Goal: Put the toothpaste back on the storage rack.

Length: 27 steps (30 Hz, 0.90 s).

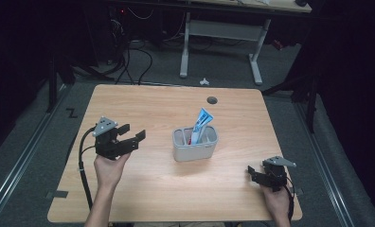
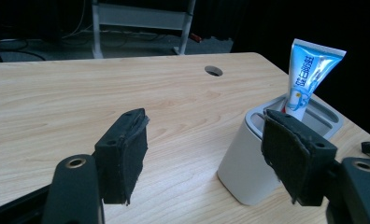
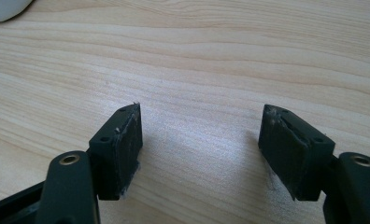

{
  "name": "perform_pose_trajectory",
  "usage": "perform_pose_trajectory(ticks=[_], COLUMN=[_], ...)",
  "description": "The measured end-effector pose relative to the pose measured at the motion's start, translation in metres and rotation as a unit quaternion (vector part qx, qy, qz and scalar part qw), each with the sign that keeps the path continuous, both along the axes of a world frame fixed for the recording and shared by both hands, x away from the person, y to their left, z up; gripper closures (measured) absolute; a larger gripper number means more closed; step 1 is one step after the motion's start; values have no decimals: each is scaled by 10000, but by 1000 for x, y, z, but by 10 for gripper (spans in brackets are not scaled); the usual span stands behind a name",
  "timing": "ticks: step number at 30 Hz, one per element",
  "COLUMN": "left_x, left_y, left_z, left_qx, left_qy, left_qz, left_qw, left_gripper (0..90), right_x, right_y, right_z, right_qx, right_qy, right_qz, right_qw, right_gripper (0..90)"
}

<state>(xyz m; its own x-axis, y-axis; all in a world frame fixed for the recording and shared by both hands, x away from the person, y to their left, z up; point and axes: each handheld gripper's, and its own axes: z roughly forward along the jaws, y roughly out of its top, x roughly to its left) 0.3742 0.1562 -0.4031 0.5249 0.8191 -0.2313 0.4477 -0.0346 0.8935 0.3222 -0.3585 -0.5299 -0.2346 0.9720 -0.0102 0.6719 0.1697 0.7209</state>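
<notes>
Bare table point(image 1: 143, 106) all round; only the holder point(image 1: 195, 150) stands mid-table.

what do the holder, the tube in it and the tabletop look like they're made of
The holder looks like matte plastic or ceramic, pale grey and smooth with rounded corners; which one is unclear. The toothpaste tube seems to be glossy laminated plastic: shiny blue and white print, flat crimped top. The table looks like light wood-grain laminate, given its even streaks and low sheen.

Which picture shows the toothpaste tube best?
The left gripper view: the toothpaste tube is close and sharp, its blue label clear, standing tilted in the grey holder. The high view shows the tube small. The right gripper view looks at the table.
</notes>
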Motion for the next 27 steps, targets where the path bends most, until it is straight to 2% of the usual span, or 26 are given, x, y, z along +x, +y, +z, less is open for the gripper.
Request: perform_pose_trajectory(ticks=[6,14,18,23,27], left_x=[-3,-7,-10,-13,-17], left_y=[11,22,27,35,39], left_z=[-2,-7,-9,-9,-11], left_qx=[-92,-81,-87,-255,-225], left_qy=[18,62,73,73,60], left_qz=[114,223,249,245,260], left_qw=[9999,9997,9996,9993,9994], left_gripper=[319,318,316,306,302], right_x=[0,0,0,0,0], right_y=[0,0,0,0,0], right_z=[0,0,0,0,0], right_qx=[2,1,-1,3,2], right_qy=[1,-1,0,1,0], right_qz=[0,-1,0,-1,0], right_qw=[10000,10000,10000,10000,10000], right_gripper=[308,307,307,307,307])
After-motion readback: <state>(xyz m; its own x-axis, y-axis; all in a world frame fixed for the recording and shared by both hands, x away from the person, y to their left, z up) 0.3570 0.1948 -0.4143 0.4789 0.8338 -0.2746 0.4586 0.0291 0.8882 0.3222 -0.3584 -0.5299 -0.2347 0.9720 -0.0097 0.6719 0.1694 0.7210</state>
